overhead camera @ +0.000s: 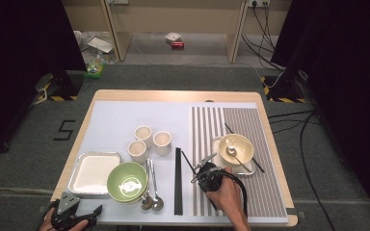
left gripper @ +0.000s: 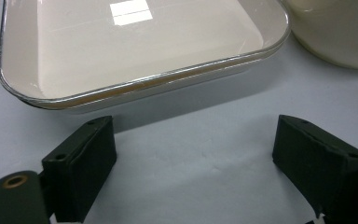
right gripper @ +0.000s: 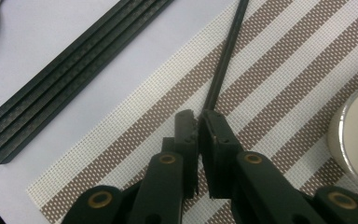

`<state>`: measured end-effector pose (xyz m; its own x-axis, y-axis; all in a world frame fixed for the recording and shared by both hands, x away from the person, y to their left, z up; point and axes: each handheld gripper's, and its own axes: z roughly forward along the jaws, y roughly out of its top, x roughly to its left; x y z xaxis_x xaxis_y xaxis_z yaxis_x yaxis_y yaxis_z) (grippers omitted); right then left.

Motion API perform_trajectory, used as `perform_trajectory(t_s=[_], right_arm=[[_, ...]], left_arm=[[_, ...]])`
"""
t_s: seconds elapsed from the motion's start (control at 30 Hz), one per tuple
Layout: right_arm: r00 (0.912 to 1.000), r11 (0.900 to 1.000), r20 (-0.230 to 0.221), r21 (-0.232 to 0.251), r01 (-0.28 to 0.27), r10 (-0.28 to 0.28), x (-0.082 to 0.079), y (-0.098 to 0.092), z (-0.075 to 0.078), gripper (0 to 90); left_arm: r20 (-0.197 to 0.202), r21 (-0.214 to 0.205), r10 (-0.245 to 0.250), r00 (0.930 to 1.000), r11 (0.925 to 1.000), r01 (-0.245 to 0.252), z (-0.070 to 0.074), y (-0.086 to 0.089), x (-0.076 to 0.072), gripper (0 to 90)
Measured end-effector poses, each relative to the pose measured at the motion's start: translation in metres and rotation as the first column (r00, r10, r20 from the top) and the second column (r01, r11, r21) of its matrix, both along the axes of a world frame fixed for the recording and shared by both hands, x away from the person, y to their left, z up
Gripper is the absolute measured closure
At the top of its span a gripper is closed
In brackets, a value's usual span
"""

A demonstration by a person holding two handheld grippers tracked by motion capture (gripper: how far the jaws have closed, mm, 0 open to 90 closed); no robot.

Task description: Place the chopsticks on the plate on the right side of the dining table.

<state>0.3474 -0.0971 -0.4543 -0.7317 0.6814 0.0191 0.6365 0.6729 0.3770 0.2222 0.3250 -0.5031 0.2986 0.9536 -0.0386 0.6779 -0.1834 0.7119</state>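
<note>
While the right claw [right gripper: 199, 122] pinches a single black chopstick [right gripper: 223, 60], the stick runs straight ahead of its jaws over the striped mat [right gripper: 284, 84]. Chopstick bundle [right gripper: 70, 70] lies to its left. Left claw [left gripper: 193, 149] is wide, empty, white tray [left gripper: 135, 51] just ahead.

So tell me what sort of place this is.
Probably a lab or studio set up for recording, not a home: black curtains flank the table, hazard-taped stands sit on grey carpet, and cables trail from wall sockets behind.
</note>
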Motion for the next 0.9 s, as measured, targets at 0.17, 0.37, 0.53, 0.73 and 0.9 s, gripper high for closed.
perform_trajectory(t_s=[0.17,0.37,0.53,0.73,0.9], right_arm=[[0.9999,0.9999,-0.011,0.012,0.009,-0.009,0.004,0.002,0.005,81.5],[0.9994,0.9993,-0.018,0.019,0.031,-0.031,0.008,0.004,0.006,71.1],[0.9989,0.9993,-0.031,0.013,0.035,-0.034,0.011,0.004,0.006,71.6],[0.9987,0.9995,-0.043,-0.015,0.029,-0.03,0.014,0.006,0.003,76.8],[0.9974,0.9981,-0.058,-0.047,0.04,-0.043,0.017,0.01,-0.001,80.3]], left_arm=[[0.003,-0.001,0.0,1.0,1.0,0.0,0.0,0.0,0.0,12.1],[0.004,-0.002,0.0,1.0,1.0,0.0,0.0,0.0,0.0,12.1],[0.005,-0.003,0.001,1.0,1.0,-0.001,0.0,0.0,0.0,12.1],[0.004,-0.002,0.0,1.0,1.0,0.0,0.0,0.0,0.0,12.1],[0.006,-0.003,0.001,1.0,1.0,-0.001,-0.001,0.0,0.0,12.1]])
